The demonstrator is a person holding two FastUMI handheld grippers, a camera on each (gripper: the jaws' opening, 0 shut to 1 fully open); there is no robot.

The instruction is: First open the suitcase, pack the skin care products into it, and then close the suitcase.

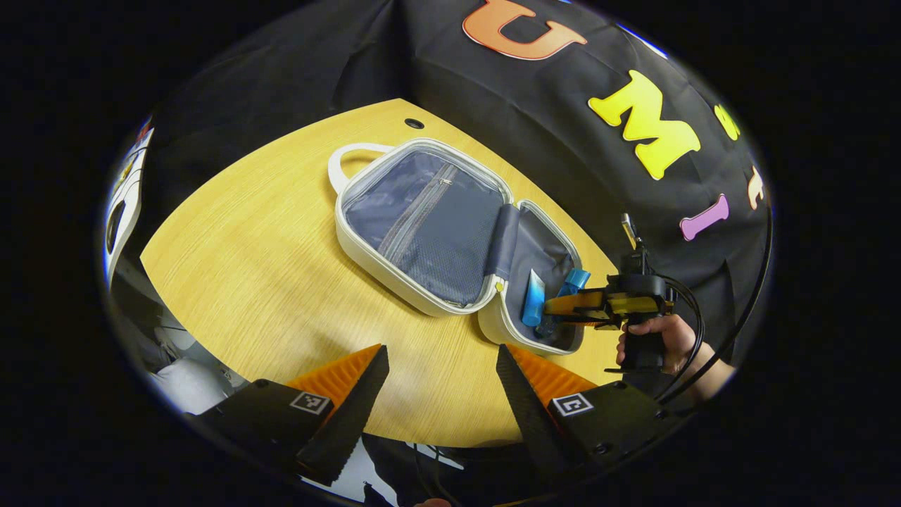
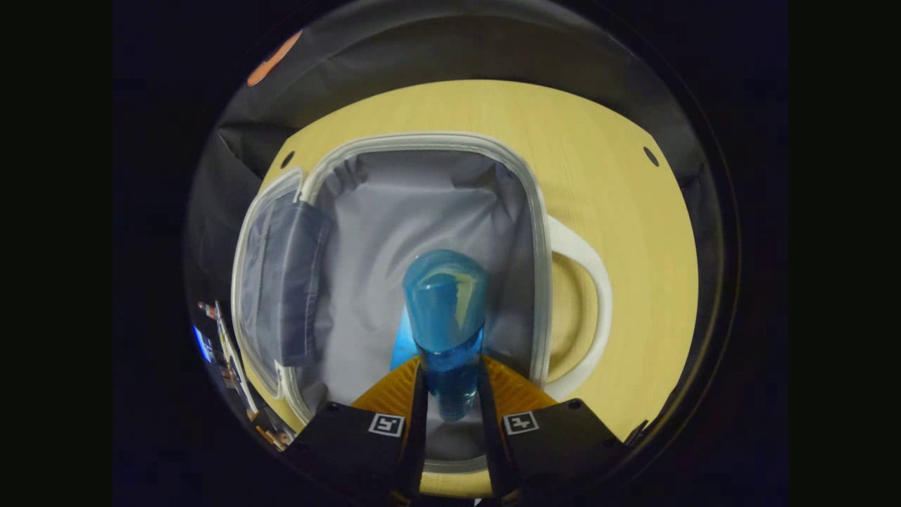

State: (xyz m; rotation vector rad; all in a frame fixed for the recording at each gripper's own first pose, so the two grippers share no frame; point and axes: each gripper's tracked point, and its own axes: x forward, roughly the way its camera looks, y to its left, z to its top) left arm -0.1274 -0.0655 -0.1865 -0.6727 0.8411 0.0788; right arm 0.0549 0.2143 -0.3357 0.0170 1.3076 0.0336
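A small white suitcase [image 1: 394, 274] lies open on the wooden table, its mesh-lined lid flat to the left and its grey-lined tub [image 2: 394, 232] to the right. My right gripper [image 2: 450, 370] is shut on a blue bottle [image 2: 445, 310] and holds it over the tub; the same right gripper [image 1: 563, 306] shows at the tub's edge in the left gripper view, held by a hand [image 1: 676, 338]. A light-blue tube [image 1: 533, 298] lies inside the tub. My left gripper [image 1: 442, 362] is open above the bare table in front of the suitcase.
The wooden table [image 1: 267, 267] has free room to the left of and in front of the suitcase. The suitcase's white handles [image 2: 588, 310] stick out on the table. Black cloth walls the back. White clutter [image 1: 190, 380] lies beyond the table's left edge.
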